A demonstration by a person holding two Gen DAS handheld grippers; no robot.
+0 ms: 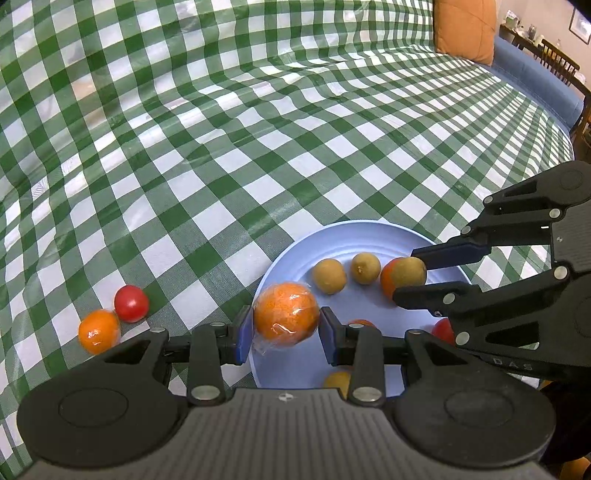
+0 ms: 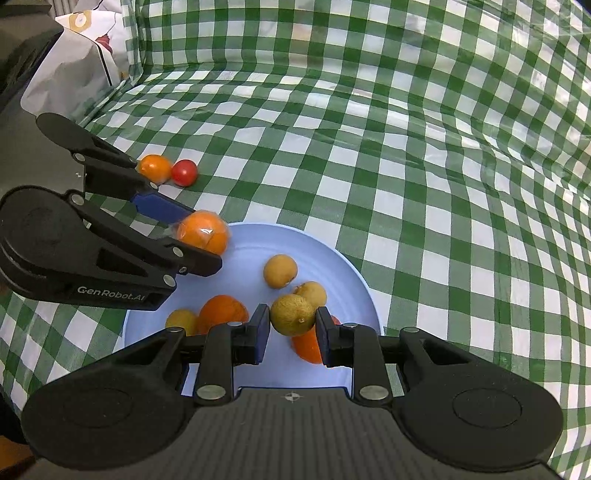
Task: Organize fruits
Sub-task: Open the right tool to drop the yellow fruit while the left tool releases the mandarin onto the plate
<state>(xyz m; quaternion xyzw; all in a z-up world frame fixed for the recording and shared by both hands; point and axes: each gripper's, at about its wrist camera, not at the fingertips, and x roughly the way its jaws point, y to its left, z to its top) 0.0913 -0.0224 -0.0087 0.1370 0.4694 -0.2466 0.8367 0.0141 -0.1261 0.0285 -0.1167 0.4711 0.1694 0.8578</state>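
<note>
I have both grippers over the pale blue plate (image 1: 369, 230) on the green-and-white checked tablecloth (image 1: 258, 129), each one angled down and each one carrying fruit. The left gripper (image 1: 286, 332) is pinching a wrapped orange (image 1: 286, 315) between its blue pads — the clear film bunches out below the fruit on the left, and the fruit hangs just over the plate's near-left rim. From the right wrist view the same orange (image 2: 203, 234) sits at the plate's far-left edge, clamped between the left gripper's fingers. The right gripper (image 2: 291, 328) is closed on a small yellow-brown fruit (image 2: 293, 314), pads pressing on both sides of it, above the middle of the plate; from the left wrist view that fruit (image 1: 408, 271) shows at the tip of the right gripper, in front of an orange fruit behind it. In the plate I can see two more yellow-brown fruits (image 1: 329, 276) lying near each other toward the far side, a big orange (image 2: 223, 310) with a small yellowish fruit (image 2: 181, 320) touching its left side, and another orange fruit (image 2: 308, 345) partly hidden under my right finger. Off the plate, on the cloth to its left, a second wrapped orange (image 1: 99, 330) and a red tomato (image 1: 131, 303) lie touching each other. At the far right corner, beyond the cloth, an orange cushion (image 1: 465, 29) rests on a blue sofa (image 1: 535, 77).
</note>
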